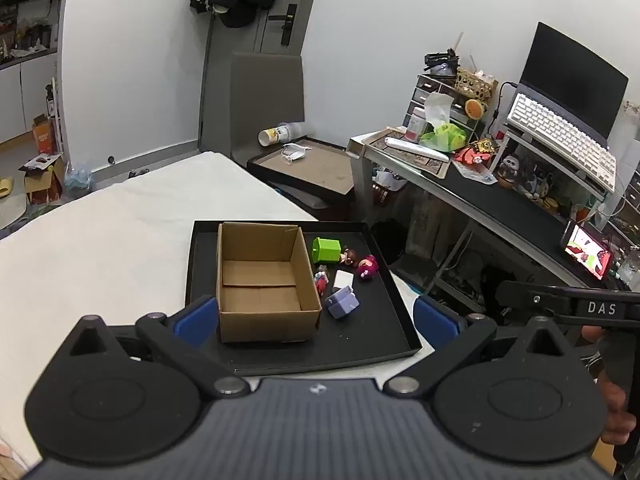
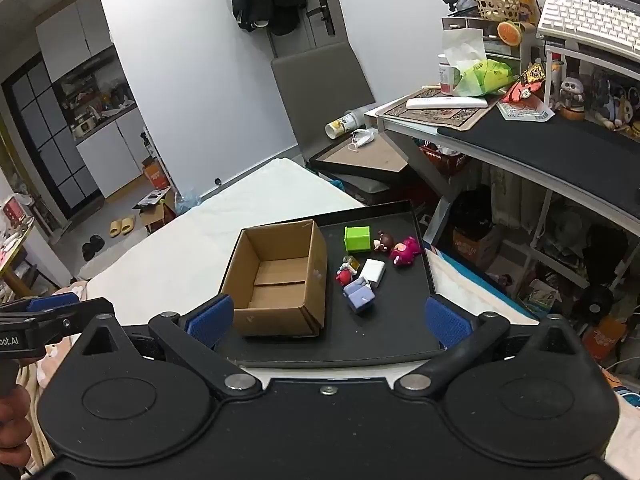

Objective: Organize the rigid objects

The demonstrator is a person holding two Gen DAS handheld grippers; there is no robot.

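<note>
An empty cardboard box [image 1: 262,280] [image 2: 280,276] stands on the left half of a black tray [image 1: 360,344] [image 2: 392,336]. To its right lie small toys: a green cube [image 1: 326,249] [image 2: 357,238], a brown-haired figure [image 1: 349,256] [image 2: 385,241], a pink bear [image 1: 367,267] [image 2: 406,251], a white block [image 1: 343,280] [image 2: 372,270], a red figure [image 1: 321,280] [image 2: 345,270] and a lilac block [image 1: 342,302] [image 2: 359,295]. My left gripper [image 1: 316,320] hangs open before the tray's near edge. Just as wide open, my right gripper [image 2: 328,322] holds nothing.
The tray rests on a white bed [image 1: 100,248] [image 2: 168,256]. A cluttered desk [image 1: 500,196] [image 2: 540,148] with keyboard [image 1: 560,136] stands to the right, a grey chair [image 1: 266,96] [image 2: 320,88] and another tray [image 1: 312,168] behind. The other gripper's handle shows at each view's edge.
</note>
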